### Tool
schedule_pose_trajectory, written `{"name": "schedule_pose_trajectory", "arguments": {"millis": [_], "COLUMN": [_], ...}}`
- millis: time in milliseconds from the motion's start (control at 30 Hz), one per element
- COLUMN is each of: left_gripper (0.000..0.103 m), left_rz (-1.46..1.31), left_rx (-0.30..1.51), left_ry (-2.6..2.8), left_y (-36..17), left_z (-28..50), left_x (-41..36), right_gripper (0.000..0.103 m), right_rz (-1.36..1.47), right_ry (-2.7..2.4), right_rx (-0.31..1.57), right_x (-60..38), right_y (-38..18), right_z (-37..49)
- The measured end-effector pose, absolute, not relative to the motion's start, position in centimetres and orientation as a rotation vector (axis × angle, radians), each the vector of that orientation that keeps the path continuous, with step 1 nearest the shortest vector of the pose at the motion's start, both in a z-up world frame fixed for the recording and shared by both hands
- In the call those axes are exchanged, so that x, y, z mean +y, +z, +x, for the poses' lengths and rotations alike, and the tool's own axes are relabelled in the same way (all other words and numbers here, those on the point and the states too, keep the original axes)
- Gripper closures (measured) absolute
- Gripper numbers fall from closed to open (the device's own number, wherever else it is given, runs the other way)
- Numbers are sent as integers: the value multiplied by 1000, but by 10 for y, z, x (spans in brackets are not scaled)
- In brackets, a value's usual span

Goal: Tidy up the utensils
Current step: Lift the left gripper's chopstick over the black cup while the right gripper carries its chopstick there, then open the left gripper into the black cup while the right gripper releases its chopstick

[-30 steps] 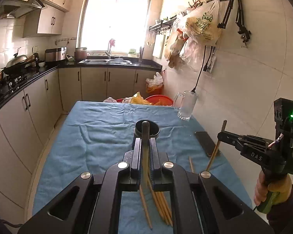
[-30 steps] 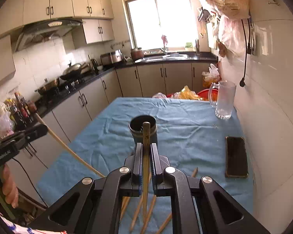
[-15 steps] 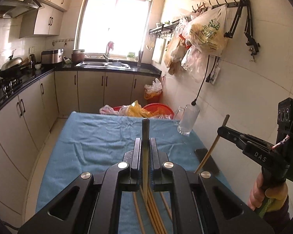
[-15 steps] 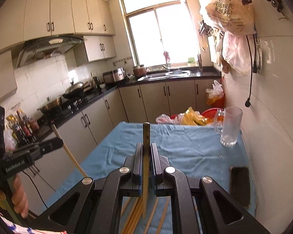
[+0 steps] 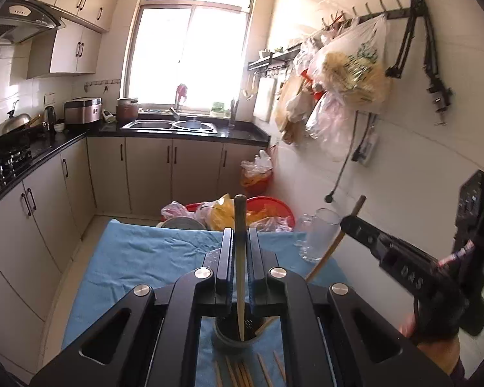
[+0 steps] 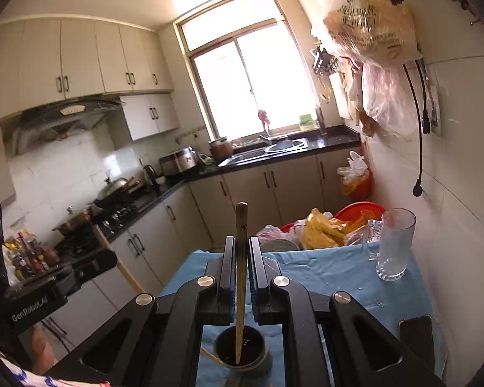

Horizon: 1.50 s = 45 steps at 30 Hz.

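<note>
My left gripper (image 5: 240, 232) is shut on a wooden chopstick (image 5: 241, 258) held upright. Its lower end points into the mouth of a dark round cup (image 5: 224, 343) on the blue cloth. My right gripper (image 6: 241, 239) is shut on a second chopstick (image 6: 241, 258), whose lower end hangs inside the same cup (image 6: 256, 346). In the left wrist view the right gripper (image 5: 347, 223) comes in from the right with its stick slanting down to the cup. In the right wrist view the left gripper (image 6: 110, 258) comes in from the left. Several loose chopsticks (image 5: 242, 374) lie in front of the cup.
A clear glass mug (image 6: 394, 245) stands at the table's far right by the tiled wall, and a black phone (image 6: 416, 330) lies nearer on that side. Beyond the blue cloth (image 5: 135, 254) sits a red basin (image 5: 267, 204) with plastic bags. Cabinets line the left.
Both grippers have risen and moved forward with their chopsticks. The cup, earlier ahead of the fingertips, now sits beneath them with both sticks' lower ends at its mouth.
</note>
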<state>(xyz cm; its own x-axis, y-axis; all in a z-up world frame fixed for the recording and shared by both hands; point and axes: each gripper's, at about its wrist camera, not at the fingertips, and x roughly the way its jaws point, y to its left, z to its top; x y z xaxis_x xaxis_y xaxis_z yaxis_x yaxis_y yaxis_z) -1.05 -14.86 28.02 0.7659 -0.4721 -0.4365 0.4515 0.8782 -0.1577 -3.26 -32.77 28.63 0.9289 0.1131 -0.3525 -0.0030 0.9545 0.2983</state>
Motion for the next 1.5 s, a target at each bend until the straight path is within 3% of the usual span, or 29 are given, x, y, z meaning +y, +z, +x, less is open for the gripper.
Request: {"name": "schedule_pose_trajectory", "arguments": {"millis": [333, 500, 533, 600, 633, 667, 833, 1167, 1500], "left_gripper": [96, 94, 89, 74, 68, 64, 59, 49, 44], "left_rz": [-56, -56, -53, -57, -61, -65, -72, -110, -44], "left_rx": [729, 729, 721, 697, 683, 671, 622, 599, 766], "left_ry": [-474, -464, -461, -450, -445, -440, -423, -392, -367], "left_y": [204, 197, 200, 207, 210, 215, 230, 239, 152], "left_z": [52, 50, 49, 44, 42, 41, 18, -36, -68], "left_x": [-172, -164, -163, -160, -158, -156, -138, -84, -67], "right_gripper": [95, 94, 93, 78, 63, 55, 52, 34, 31], "right_rz": [293, 279, 285, 297, 300, 299, 283, 269, 326], "right_ry": [32, 17, 14, 10, 4, -4, -24, -79, -147], "right_rx": [578, 606, 605, 606, 600, 592, 577, 571, 814], "right_x": [-330, -335, -336, -338, -339, -339, -340, -353, -391], "right_y": [208, 196, 195, 196, 197, 199, 212, 220, 130], "right_z": [20, 29, 29, 29, 27, 25, 11, -56, -108]}}
